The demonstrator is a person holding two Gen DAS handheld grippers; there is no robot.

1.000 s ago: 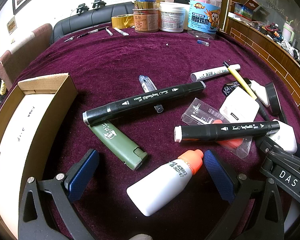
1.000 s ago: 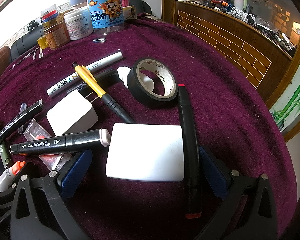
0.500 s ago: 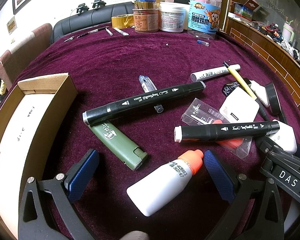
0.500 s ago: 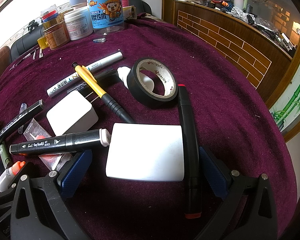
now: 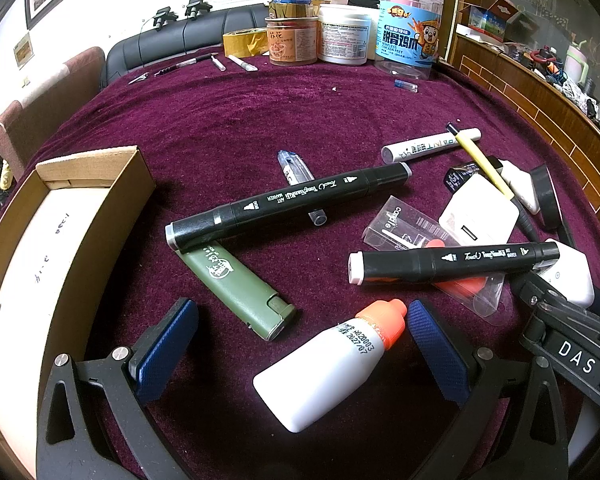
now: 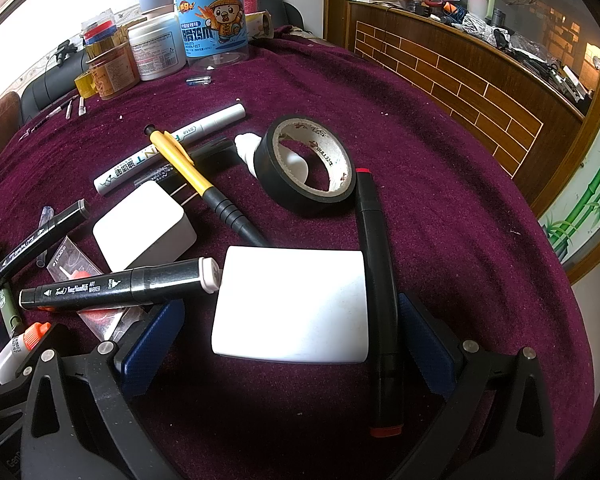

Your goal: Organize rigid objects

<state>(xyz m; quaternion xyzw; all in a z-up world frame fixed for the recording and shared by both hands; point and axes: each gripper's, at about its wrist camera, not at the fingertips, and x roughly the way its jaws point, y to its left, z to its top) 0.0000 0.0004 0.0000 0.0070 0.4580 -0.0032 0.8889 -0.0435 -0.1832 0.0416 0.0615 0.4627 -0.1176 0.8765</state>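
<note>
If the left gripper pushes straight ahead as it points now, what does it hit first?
Most likely the white bottle with the orange cap, lying between the open left gripper fingers. The green lighter lies just beyond; depth is uncertain.

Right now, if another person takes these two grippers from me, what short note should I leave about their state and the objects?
Left gripper: open, empty, straddling the white bottle with orange cap and the end of the green lighter.
Right gripper: open, empty, with the white block and the red-tipped black marker between its fingers.
The cardboard box is at the left and looks empty as far as it shows.
Done: nothing sorted yet, apparently.
Left: everything loose on the purple cloth, including two black markers, the white paint marker, the yellow pen and the black tape roll.
</note>
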